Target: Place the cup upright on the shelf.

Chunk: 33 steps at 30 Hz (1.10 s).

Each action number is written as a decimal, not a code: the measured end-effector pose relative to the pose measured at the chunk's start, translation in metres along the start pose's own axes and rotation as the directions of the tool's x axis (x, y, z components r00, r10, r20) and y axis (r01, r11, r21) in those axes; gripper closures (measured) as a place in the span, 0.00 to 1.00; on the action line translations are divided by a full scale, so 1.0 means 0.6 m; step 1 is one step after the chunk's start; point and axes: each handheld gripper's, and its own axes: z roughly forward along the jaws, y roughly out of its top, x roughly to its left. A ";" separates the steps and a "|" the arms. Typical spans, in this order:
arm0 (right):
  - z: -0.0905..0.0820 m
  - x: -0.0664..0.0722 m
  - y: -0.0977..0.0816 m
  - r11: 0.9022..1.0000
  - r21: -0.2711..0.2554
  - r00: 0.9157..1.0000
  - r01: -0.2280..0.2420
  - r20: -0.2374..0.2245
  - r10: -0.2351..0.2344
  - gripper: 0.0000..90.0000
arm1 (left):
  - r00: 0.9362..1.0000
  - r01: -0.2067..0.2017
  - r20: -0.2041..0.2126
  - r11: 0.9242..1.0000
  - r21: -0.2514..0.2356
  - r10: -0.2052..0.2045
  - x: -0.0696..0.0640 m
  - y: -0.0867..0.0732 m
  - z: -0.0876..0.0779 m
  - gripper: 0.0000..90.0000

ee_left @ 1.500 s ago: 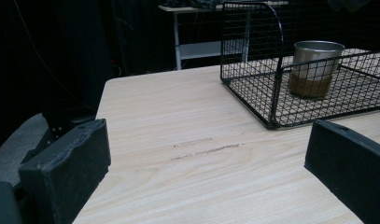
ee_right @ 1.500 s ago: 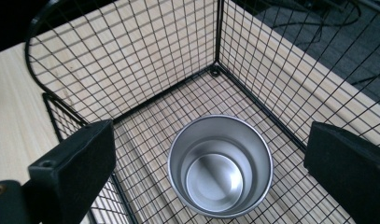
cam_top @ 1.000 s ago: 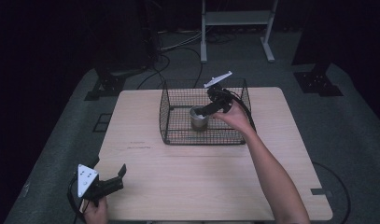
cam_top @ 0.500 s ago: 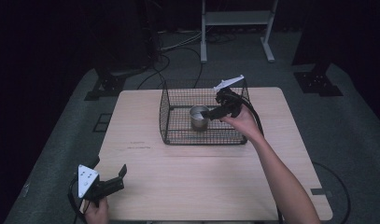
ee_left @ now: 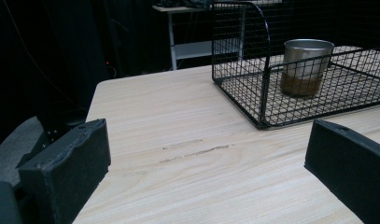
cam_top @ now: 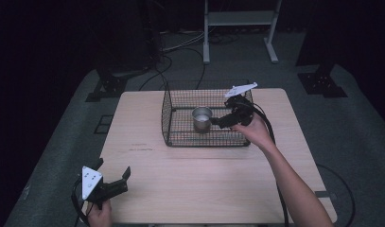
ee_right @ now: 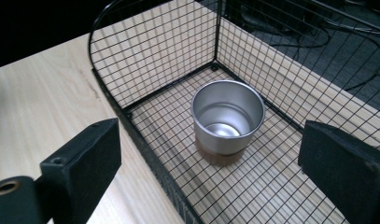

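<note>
High view: steel cup [cam_top: 202, 118] stands upright, empty, inside wire basket [cam_top: 170, 124].

Silver cup [ee_right: 227, 119], black wire basket [ee_right: 150, 51]

Room dark; walls lost in black. Floor [cam_top: 360, 142] covered in grey carpet, lit only around the table [cam_top: 199, 179], a light wooden top with faint scuff marks near its left edge. Behind the table's far edge stands a white metal frame [cam_top: 240, 28] with a low shelf. Black cables [cam_top: 180, 52] trail across the floor there. Black stand bases [cam_top: 322, 85] sit off both far corners.
</note>
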 end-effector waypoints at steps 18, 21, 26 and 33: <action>-0.029 0.020 -0.055 1.000 0.020 1.000 0.021 -0.012 -0.021 0.06 | 1.000 -0.007 0.006 1.000 0.006 0.007 -0.006 0.001 0.003 0.00; -0.038 0.023 -0.069 0.999 0.021 1.000 0.027 -0.006 -0.027 0.06 | 1.000 -0.005 0.009 1.000 0.008 0.005 -0.006 0.000 0.004 0.00; -0.055 0.027 -0.091 1.000 0.003 1.000 0.013 -0.006 -0.013 0.06 | 1.000 -0.002 0.006 1.000 0.007 0.002 -0.005 0.000 0.004 0.00; -0.076 0.032 -0.112 1.000 -0.014 1.000 0.002 -0.013 -0.003 0.06 | 1.000 0.002 0.003 1.000 0.005 -0.002 -0.003 0.000 0.003 0.00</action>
